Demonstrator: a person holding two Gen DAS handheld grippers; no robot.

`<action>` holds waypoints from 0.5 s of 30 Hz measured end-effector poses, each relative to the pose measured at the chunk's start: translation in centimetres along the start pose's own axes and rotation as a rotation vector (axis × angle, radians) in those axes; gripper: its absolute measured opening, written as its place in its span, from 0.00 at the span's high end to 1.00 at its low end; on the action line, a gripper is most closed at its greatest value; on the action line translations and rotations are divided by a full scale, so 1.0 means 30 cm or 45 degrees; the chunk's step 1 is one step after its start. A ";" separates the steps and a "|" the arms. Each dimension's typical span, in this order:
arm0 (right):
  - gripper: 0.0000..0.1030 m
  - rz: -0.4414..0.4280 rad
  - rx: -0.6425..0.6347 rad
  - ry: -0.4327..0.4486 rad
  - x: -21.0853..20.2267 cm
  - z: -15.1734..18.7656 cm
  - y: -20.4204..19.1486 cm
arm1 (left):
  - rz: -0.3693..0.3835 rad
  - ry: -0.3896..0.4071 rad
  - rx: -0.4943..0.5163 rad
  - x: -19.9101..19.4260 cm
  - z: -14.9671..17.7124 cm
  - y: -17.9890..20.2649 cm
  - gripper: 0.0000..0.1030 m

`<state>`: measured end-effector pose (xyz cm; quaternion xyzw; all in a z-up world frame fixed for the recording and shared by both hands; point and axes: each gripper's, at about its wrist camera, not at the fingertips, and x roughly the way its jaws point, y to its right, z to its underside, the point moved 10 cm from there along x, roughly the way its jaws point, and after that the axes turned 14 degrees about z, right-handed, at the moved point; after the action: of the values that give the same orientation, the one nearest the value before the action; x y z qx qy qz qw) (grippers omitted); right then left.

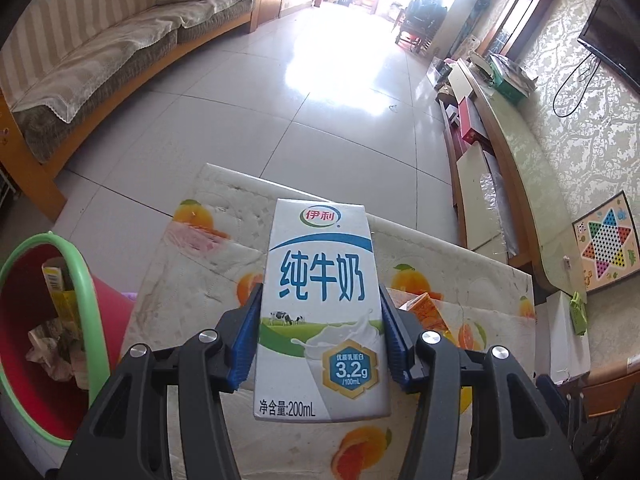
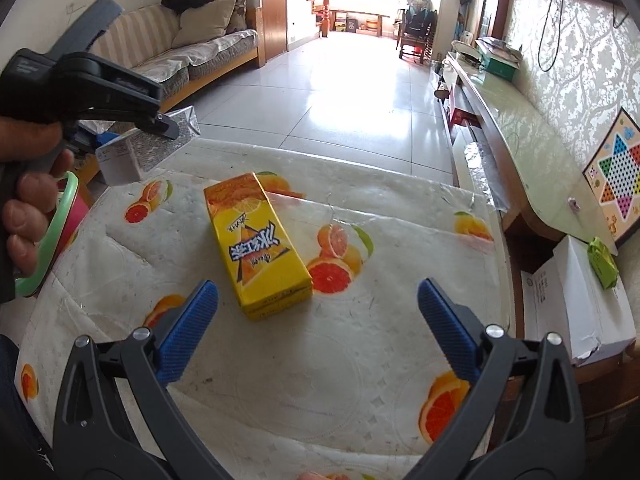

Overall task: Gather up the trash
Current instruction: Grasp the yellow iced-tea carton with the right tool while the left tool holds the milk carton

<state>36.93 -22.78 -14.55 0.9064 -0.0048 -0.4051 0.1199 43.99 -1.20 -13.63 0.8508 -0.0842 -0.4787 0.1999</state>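
My left gripper [image 1: 320,328] is shut on a white and blue milk carton [image 1: 320,312] and holds it upright above the fruit-print tablecloth [image 1: 192,280]. The same gripper and carton [image 2: 148,148] show at the upper left of the right wrist view. A red trash bin with a green rim [image 1: 40,320] stands left of the table, with paper and cartons inside. My right gripper [image 2: 318,320] is open and empty, just short of a yellow iced-tea carton [image 2: 258,244] that lies flat on the table. An orange corner of that carton [image 1: 426,308] peeks out behind the milk carton.
A sofa [image 1: 100,60] runs along the left. A long low cabinet [image 1: 520,152] lines the right wall. A white box [image 2: 580,300] with a green packet [image 2: 602,258] sits right of the table. The tiled floor [image 2: 340,100] lies beyond.
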 end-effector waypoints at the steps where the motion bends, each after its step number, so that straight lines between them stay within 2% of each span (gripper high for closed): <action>1: 0.05 -0.015 -0.020 -0.012 0.018 -0.017 -0.023 | 0.000 0.011 0.010 -0.027 0.005 -0.019 0.51; 5: 0.05 -0.076 -0.086 -0.079 0.097 -0.059 -0.114 | 0.007 0.054 0.046 -0.137 0.033 -0.086 0.51; 15: 0.05 -0.050 -0.320 -0.185 0.250 -0.071 -0.287 | 0.030 0.108 0.089 -0.339 0.116 -0.221 0.51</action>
<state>42.77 -14.76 -20.59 0.8524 0.0549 -0.4694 0.2239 35.36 7.30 -10.09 0.8757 -0.1023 -0.4366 0.1792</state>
